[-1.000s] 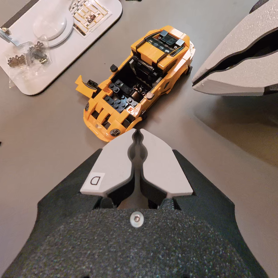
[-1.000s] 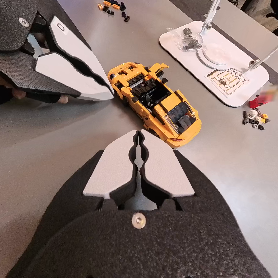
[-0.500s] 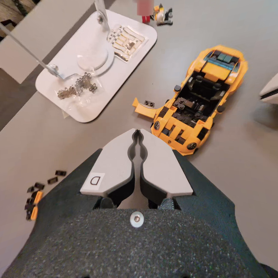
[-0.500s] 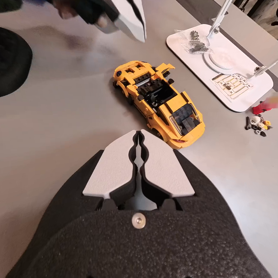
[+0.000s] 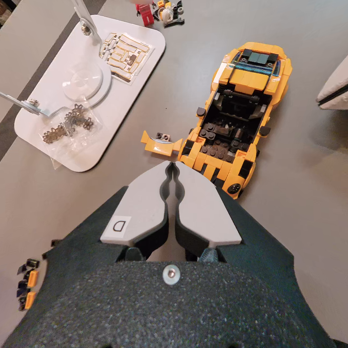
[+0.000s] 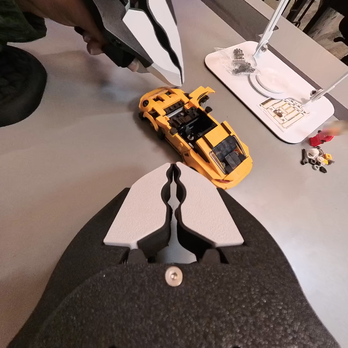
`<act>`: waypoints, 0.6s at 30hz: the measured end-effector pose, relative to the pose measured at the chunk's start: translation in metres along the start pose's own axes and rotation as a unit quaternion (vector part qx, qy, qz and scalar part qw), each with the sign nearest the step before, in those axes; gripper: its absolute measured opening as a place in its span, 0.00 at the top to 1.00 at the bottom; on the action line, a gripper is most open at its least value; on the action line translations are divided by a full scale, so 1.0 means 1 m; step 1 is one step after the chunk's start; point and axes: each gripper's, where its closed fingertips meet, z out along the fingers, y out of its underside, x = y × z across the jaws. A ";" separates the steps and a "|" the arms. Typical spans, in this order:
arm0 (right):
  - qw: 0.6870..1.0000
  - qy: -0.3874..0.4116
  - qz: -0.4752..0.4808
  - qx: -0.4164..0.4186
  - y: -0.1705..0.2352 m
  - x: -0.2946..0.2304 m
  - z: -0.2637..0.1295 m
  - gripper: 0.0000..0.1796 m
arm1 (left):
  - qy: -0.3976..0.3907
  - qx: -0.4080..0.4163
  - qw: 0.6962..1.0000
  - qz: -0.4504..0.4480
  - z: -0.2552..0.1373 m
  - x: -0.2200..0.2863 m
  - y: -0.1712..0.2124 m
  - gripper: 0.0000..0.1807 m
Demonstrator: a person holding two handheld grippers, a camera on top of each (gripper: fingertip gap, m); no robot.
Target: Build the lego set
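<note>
yellow lego car (image 5: pixel 239 120) lies just beyond left gripper (image 5: pixel 172 163).

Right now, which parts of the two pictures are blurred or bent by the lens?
Left wrist view: the small loose bricks at the left edge are smeared, the yellow car is sharp, and the white base plate looks curved. Right wrist view: the left gripper and its shadow are slightly soft, and the car is sharp.

Small loose bricks (image 5: pixel 26 286) blurred — partly hidden behind left gripper (image 5: pixel 172 163).
</note>
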 end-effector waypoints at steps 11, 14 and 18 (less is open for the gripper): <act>1.000 -0.006 0.003 0.008 -0.001 -0.001 -0.001 1.00 | -0.018 0.017 1.000 -0.019 -0.004 -0.002 -0.006 1.00; 1.000 -0.005 0.005 0.006 0.000 0.000 -0.001 1.00 | -0.045 0.003 0.999 -0.027 0.000 -0.007 -0.004 1.00; 1.000 -0.005 0.005 0.006 0.000 0.000 -0.001 1.00 | -0.080 -0.002 0.996 -0.027 -0.001 -0.011 -0.007 1.00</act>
